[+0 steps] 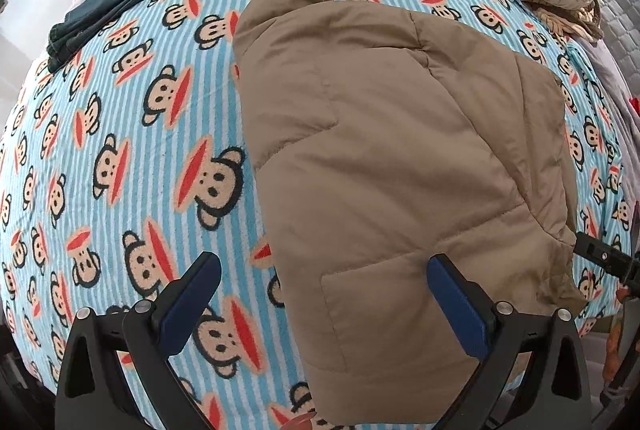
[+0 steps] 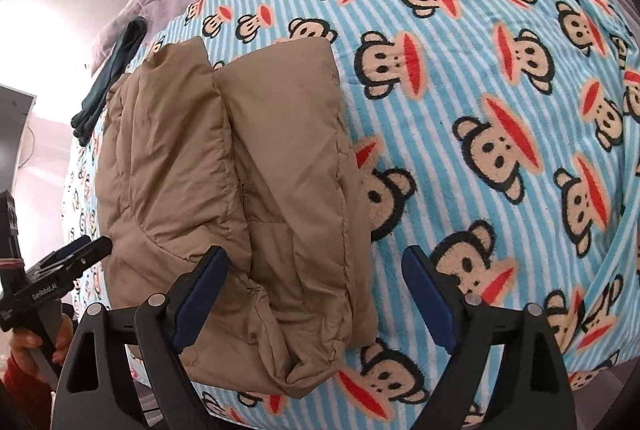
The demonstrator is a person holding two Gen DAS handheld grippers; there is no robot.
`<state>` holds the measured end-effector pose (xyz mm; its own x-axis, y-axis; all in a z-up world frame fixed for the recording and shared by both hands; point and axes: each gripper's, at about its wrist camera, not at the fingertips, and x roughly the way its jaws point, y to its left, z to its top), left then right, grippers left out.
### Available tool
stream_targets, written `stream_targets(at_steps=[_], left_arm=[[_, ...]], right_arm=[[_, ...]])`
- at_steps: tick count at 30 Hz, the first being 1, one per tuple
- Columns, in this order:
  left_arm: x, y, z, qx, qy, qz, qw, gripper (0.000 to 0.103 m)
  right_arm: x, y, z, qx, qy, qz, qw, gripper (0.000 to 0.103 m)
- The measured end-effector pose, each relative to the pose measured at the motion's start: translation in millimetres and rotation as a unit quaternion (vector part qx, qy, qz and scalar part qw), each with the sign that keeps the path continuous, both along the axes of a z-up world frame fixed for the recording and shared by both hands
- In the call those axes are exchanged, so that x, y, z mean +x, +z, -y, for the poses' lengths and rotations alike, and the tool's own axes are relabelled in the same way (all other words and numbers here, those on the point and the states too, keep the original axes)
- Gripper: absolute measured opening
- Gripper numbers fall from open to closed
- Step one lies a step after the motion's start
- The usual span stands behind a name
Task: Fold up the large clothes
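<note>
- We see the tan padded jacket (image 1: 400, 158) folded into a thick bundle on the monkey-print blanket (image 1: 132, 150).
- Our left gripper (image 1: 324, 294) hovers spread wide, grasping nothing.
- Our right gripper (image 2: 314, 284) stands released over the jacket's edge.

Left tool (image 1: 324, 294) – right tool (image 2: 316, 288) – both spread wide, empty

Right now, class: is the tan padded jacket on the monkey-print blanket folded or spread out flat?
Folded. The tan jacket lies as a compact bundle on the blanket, two padded layers doubled side by side, no sleeve spread out.
</note>
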<state>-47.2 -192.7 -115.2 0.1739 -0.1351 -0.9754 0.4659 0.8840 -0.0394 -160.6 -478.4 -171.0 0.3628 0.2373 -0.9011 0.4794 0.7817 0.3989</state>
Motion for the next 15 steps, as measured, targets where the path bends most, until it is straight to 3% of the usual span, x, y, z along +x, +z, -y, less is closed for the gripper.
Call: stream_targets(at_steps=[1,2,6,11,15], left_arm=[[0.0,-0.3,-0.8,0.0,-0.001,-0.001,1.0,0.103],[0.2,-0.7,-1.0,0.0,-0.002,-0.002,1.0,0.103],[1.6,-0.6,-3.1,-0.009,-0.004,-0.009,0.9999,0.103],[17.3,1.8,-19.5,-0.077,0.0,-0.037,0.9963,0.103],[39.4,-9.1,-37.9,-0.133,0.025,-0.08,0.9876,0.103]], right_arm=[[-2.4,-0.5,1.1,0.003,-0.002,0.002,1.0,0.094],[-2.3,-0.6,2.8,0.006,-0.005,0.006,1.0,0.103],[-3.6,-0.5,10.2,0.026,-0.022,0.026,0.999,0.103],[4.6,-13.2,20.4,0.057,-0.016,0.006,0.998,0.103],[15.8,-26.1,32.1,0.088,0.0,-0.012,0.996,0.103]])
